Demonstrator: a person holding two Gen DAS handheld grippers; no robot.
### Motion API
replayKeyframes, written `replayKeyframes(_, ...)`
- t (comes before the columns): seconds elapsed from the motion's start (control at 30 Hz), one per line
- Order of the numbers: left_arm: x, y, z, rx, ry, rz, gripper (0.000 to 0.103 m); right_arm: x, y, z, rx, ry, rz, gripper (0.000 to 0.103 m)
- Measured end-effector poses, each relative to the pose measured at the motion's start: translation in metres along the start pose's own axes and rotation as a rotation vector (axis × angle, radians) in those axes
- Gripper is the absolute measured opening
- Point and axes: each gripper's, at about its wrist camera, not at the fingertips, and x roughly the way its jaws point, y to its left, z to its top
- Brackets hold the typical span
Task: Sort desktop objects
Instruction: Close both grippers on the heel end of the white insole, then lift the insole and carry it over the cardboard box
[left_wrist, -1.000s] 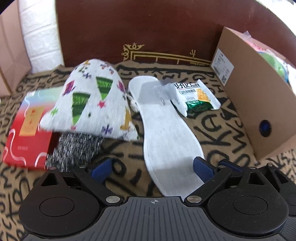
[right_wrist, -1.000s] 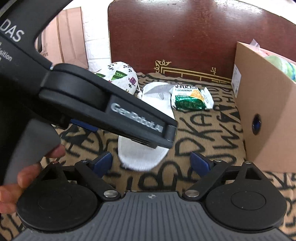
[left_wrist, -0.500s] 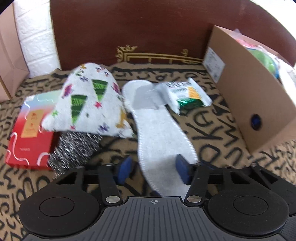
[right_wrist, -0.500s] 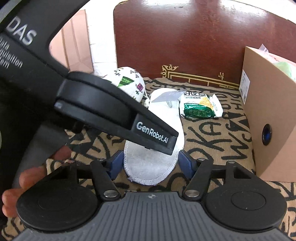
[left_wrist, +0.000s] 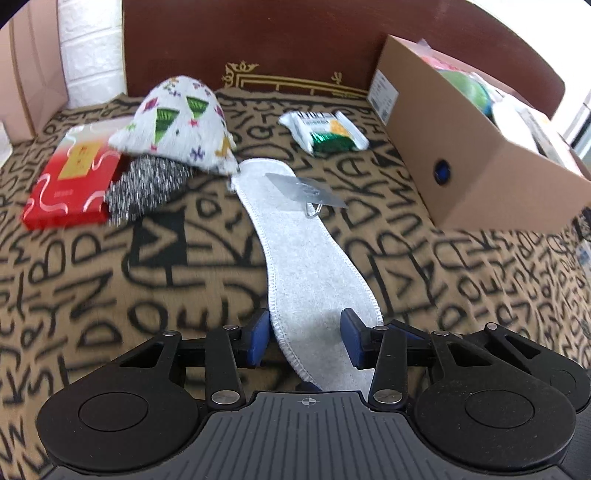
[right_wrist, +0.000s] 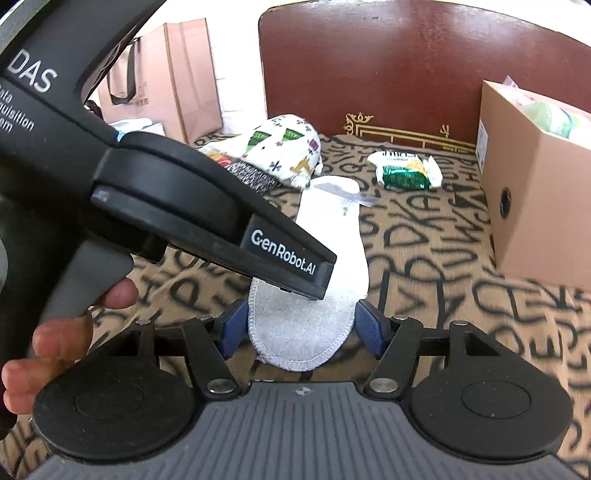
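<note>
A white felt insole (left_wrist: 314, 269) lies lengthwise on the patterned cloth, with a small silver card and clip (left_wrist: 306, 188) on its far end. My left gripper (left_wrist: 304, 338) has closed on the insole's near end, its blue pads pressing the edges. In the right wrist view the insole (right_wrist: 325, 266) lies between my right gripper's (right_wrist: 300, 328) blue pads, which stand just outside its edges. The left gripper's black body (right_wrist: 207, 214) crosses over it.
A patterned white pouch (left_wrist: 177, 125), a silver scrubber (left_wrist: 147, 184) and a red box (left_wrist: 70, 177) lie at the far left. A green snack packet (left_wrist: 325, 131) lies at the back. An open cardboard box (left_wrist: 469, 147) with items stands at the right.
Both grippers have narrowed around the insole's near end. The insole has been pulled toward me, away from the snack packet and the pouch.
</note>
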Motion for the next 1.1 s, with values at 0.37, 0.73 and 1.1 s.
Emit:
replayKeyframes(0.37,-0.012,-0.021,-0.024,0.045,0.032,-0.010,0.078,-0.051,0.007,-0.039,0.007,0.022,0.018,0.071)
replayKeyframes(0.73,-0.008,-0.028,-0.018,0.118,0.025,0.039,0.037,-0.030,0.004,-0.033,0.037,0.017,-0.012,0.081)
replayKeyframes(1.1,-0.008,-0.040,-0.013,0.131,0.052,0.007,0.048,-0.050,-0.019,-0.038,0.192,-0.009,0.066,0.077)
